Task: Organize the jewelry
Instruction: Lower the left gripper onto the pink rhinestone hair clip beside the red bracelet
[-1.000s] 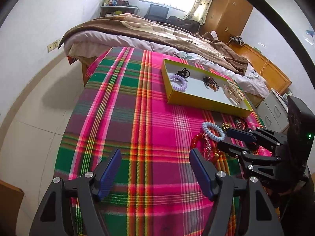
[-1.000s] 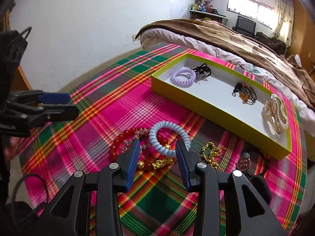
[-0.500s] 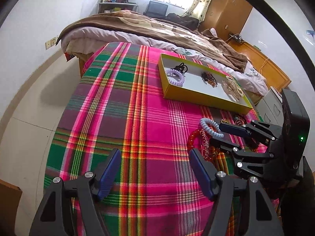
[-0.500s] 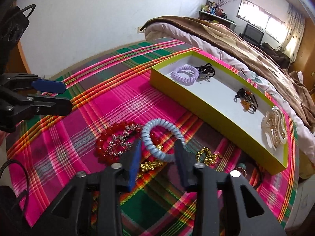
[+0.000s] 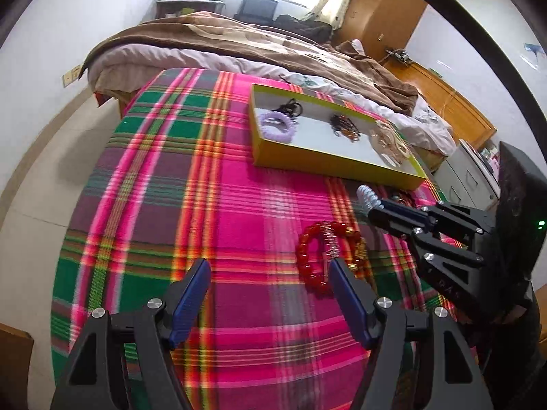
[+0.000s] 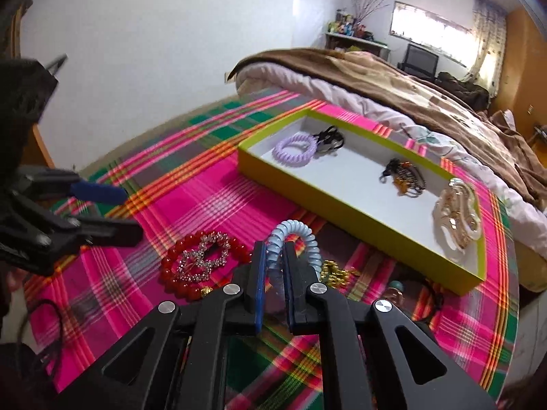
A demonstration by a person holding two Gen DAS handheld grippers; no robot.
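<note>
The right gripper (image 6: 273, 263) has its jaws narrowed onto a pale blue spiral coil hair tie (image 6: 296, 239), lifted just above the pink and green plaid-covered surface (image 6: 212, 194); the left gripper (image 5: 268, 280) hovers with jaws wide, holding nothing; a red bead bracelet (image 6: 177, 266) lies beside a rhinestone clip (image 6: 201, 261); the shallow yellow-walled tray (image 6: 359, 225) behind holds a lilac coil tie (image 6: 294, 151).

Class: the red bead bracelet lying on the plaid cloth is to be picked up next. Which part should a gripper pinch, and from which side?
Pinch the bare bead arc of the red bead bracelet on its outer edge, coming from above. It lies flat, and a rhinestone clip rests across its middle.
</note>
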